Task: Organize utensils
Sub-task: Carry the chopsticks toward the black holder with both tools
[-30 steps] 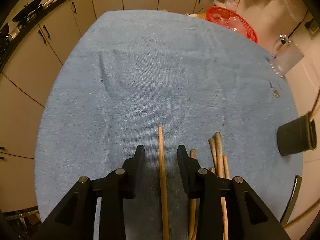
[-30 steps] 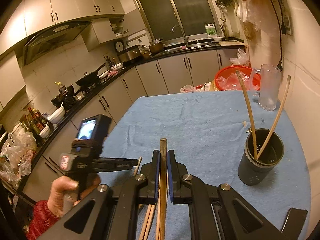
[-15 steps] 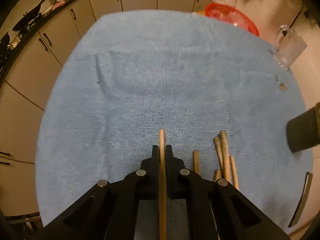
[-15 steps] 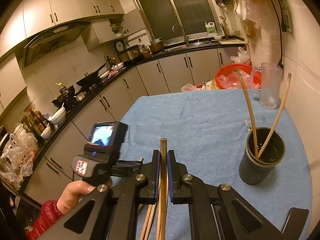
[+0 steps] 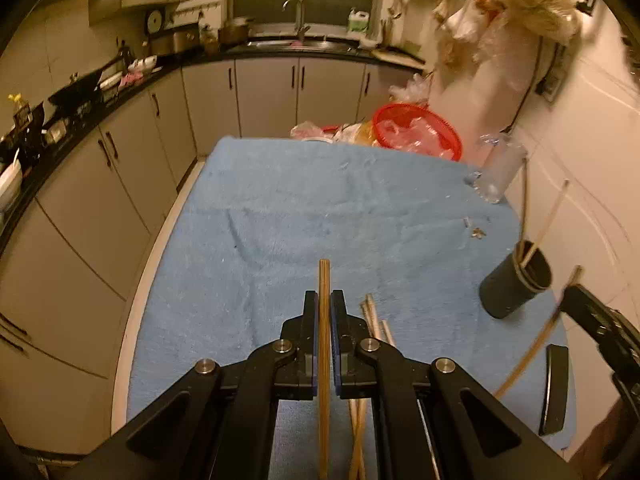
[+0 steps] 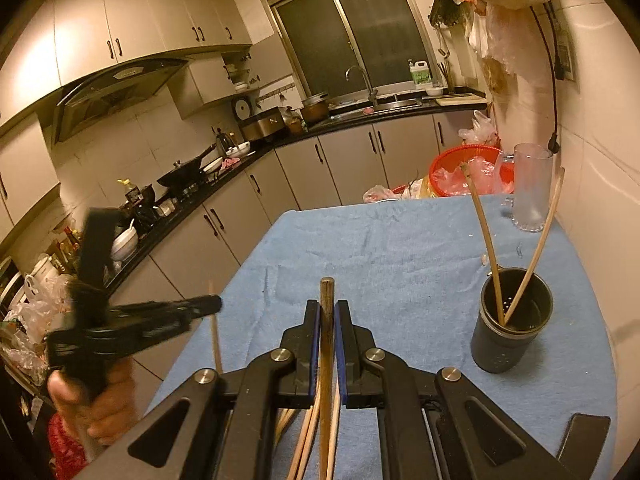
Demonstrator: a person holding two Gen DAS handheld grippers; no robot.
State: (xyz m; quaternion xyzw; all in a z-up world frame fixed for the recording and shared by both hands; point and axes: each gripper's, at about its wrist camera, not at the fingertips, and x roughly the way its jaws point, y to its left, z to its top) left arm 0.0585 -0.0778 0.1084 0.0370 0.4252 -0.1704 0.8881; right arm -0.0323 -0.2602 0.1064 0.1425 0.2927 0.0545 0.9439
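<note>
My left gripper [image 5: 324, 300] is shut on a pale wooden chopstick [image 5: 324, 276] and holds it in the air above the blue towel [image 5: 312, 208]. Several loose chopsticks [image 5: 373, 316] lie on the towel just right of it. To the right stands a black holder cup [image 5: 515, 285] with two chopsticks leaning in it. My right gripper [image 6: 327, 306] is shut on a dark-tipped chopstick [image 6: 327, 292], left of the holder cup [image 6: 512, 322]. In the right wrist view the left gripper [image 6: 202, 305] appears blurred at the left, a hand [image 6: 96, 404] around its grip.
A clear glass mug [image 6: 532, 188] and a red basket [image 6: 464, 168] with plastic bags sit at the table's far right corner. A flat black object [image 5: 554, 388] lies at the near right edge. Small bits [image 5: 476, 233] lie by the mug. Cabinets run along the left.
The left gripper closed on the chopstick lying between its fingers, then lifted it off the towel and tilted up toward the kitchen. The right gripper stayed put with its chopstick.
</note>
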